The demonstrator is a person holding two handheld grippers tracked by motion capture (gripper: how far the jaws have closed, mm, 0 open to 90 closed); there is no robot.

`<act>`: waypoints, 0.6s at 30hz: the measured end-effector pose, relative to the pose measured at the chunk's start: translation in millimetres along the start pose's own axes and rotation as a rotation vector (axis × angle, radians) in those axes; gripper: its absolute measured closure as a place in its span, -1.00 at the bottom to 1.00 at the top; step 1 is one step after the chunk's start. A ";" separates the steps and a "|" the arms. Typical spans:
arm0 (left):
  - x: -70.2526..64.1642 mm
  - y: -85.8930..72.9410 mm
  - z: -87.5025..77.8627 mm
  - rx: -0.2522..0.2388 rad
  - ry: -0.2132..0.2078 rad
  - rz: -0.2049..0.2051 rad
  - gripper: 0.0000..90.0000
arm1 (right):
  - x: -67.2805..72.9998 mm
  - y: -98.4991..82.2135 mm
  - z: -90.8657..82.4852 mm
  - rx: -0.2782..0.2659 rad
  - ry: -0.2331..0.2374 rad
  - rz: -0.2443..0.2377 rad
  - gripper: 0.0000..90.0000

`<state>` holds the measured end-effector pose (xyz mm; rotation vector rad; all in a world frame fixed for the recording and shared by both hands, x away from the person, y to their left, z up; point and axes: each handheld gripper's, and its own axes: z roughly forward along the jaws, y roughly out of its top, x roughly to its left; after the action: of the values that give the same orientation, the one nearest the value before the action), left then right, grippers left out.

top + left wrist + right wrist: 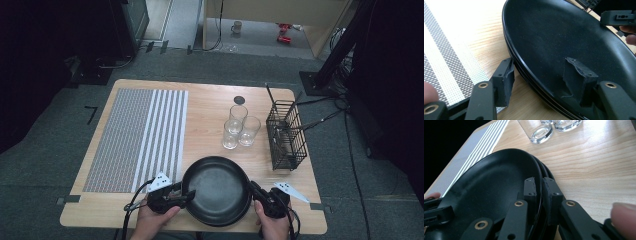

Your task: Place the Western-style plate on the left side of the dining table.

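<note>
Plates (pixel 216 190), black and stacked, sit at the bench's (pixel 210 107) near edge between both tongs. Right tongs (pixel 539 187) are clamped on the top plate's rim. Left tongs (pixel 541 75) stand half open astride the opposite rim, pads not pressing. A good lift likely needs the left to close squarely before both rise level. Glasses (pixel 240 126) and a wire basket (pixel 286 135) stand beyond; the mat (pixel 137 140) at left offers open room.
</note>
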<state>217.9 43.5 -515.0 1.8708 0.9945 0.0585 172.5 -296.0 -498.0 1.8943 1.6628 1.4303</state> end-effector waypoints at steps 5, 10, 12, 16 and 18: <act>-0.2 0.0 0.1 0.000 0.001 0.001 -0.04 | 0.7 -0.2 0.1 -0.004 -0.004 0.000 0.82; -1.3 -0.4 0.8 -0.002 0.006 0.016 -0.08 | 1.5 -0.1 -0.7 -0.011 -0.007 0.003 0.82; -1.3 -0.4 0.8 -0.002 0.005 0.016 -0.08 | 0.6 1.1 -3.1 -0.027 0.054 0.018 0.93; -4.9 -0.8 3.4 0.002 -0.017 0.040 -0.09 | 33.9 -3.6 2.8 0.033 0.103 -0.095 0.84; -6.7 -1.4 3.7 -0.005 -0.003 0.056 -0.12 | 41.4 -6.4 3.3 0.033 0.149 -0.104 0.79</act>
<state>214.3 36.7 -515.5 1.8938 0.9391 0.0906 165.9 -257.1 -483.6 1.7275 1.8337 1.5441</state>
